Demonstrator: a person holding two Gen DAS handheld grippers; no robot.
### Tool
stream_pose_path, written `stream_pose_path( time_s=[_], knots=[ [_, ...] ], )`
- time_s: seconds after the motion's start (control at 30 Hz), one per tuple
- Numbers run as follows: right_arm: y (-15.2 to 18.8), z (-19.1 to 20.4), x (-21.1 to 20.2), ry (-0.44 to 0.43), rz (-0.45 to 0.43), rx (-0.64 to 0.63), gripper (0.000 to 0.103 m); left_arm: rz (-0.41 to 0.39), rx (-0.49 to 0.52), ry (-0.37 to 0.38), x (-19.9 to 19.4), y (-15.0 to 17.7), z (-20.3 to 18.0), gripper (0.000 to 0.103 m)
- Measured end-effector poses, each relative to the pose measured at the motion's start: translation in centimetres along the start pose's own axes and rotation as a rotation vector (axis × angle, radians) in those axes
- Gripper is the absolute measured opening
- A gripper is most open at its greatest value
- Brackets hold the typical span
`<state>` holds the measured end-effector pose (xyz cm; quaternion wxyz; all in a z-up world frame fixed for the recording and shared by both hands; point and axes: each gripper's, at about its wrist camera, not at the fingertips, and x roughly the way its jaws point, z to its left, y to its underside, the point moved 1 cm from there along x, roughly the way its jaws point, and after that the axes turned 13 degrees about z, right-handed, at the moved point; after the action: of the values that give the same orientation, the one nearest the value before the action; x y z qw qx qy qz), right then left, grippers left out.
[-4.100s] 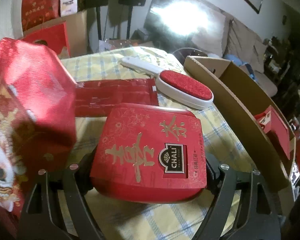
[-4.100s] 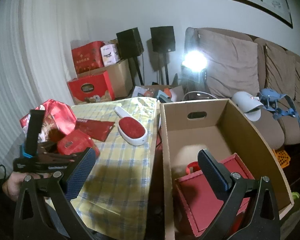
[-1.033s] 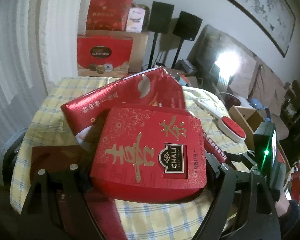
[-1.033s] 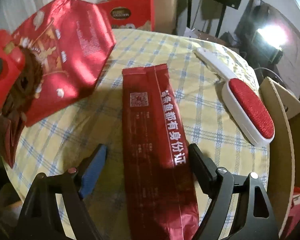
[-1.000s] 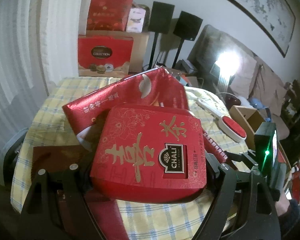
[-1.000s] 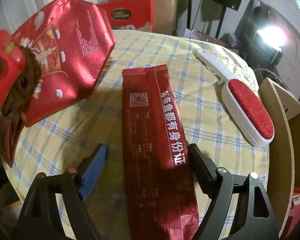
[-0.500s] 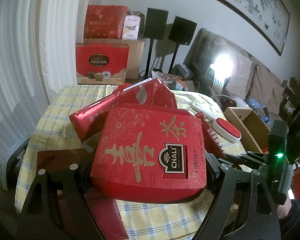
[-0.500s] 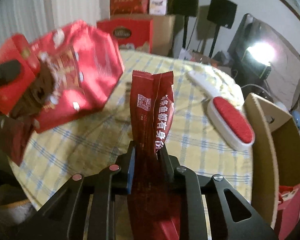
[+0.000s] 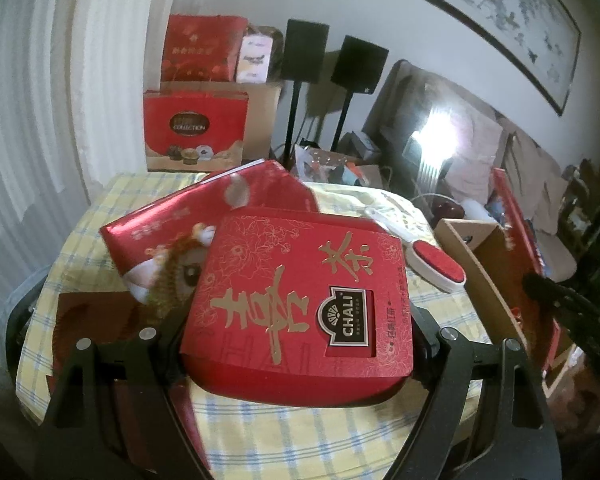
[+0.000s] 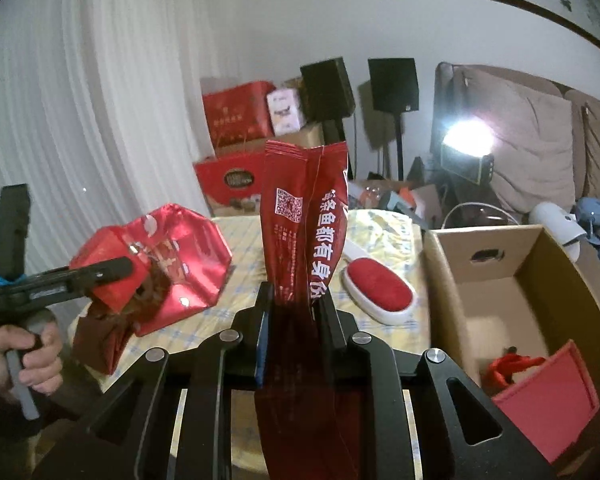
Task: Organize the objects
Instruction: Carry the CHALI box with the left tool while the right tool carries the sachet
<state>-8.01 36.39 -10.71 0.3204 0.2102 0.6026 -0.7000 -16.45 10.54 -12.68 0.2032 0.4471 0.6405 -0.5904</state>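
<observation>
Two grippers are loaded: the right gripper (image 10: 290, 304) pinches a long red foil packet (image 10: 306, 216) upright, above and left of the open cardboard box (image 10: 512, 292), while the left gripper (image 9: 296, 328) clamps a red tea tin (image 9: 300, 296) farther left of the box over the checked tablecloth (image 9: 300, 436). Good placement probably means carrying the packet right over the box rim, lowering it beside the red bag (image 10: 548, 392) inside, then releasing.

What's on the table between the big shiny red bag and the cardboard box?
In the right wrist view, the lint brush lies on the checked tablecloth between the shiny red bag and the cardboard box; the held red pouch stands in front.
</observation>
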Motion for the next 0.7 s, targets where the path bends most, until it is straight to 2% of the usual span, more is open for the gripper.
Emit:
stream_pose_path(
  time_s=[0.1, 0.27, 0.43, 0.5, 0.57, 0.7],
  knots=[
    [0.7, -1.0, -2.1, -0.023, -0.029, 0.001, 0.02, -0.021, 0.01, -0.006, -0.6, -0.1, -1.3, 0.081],
    [1.7, -1.9, -4.1, 0.026, -0.047, -0.016, 0.02, -0.067, 0.008, 0.006, -1.7, -0.5, -3.2, 0.081],
    [2.2, -2.2, -5.8, 0.046, -0.07, -0.061, 0.02, -0.07, 0.038, 0.084, -1.8, 0.1, -5.7, 0.081],
    [2.2, -2.5, -6.2, 0.058, -0.075, -0.053, 0.02, -0.068, 0.062, 0.078, -1.7, 0.5, -6.8, 0.081],
    [2.1, -3.1, -6.5, 0.025, -0.071, -0.029, 0.02, -0.052, 0.083, 0.058, -1.3, 0.4, -7.8, 0.081],
    [2.1, -3.4, -7.1, 0.024, -0.078, -0.031, 0.021, -0.033, 0.049, 0.036, -0.9, -0.2, -8.6, 0.081]
  ],
)
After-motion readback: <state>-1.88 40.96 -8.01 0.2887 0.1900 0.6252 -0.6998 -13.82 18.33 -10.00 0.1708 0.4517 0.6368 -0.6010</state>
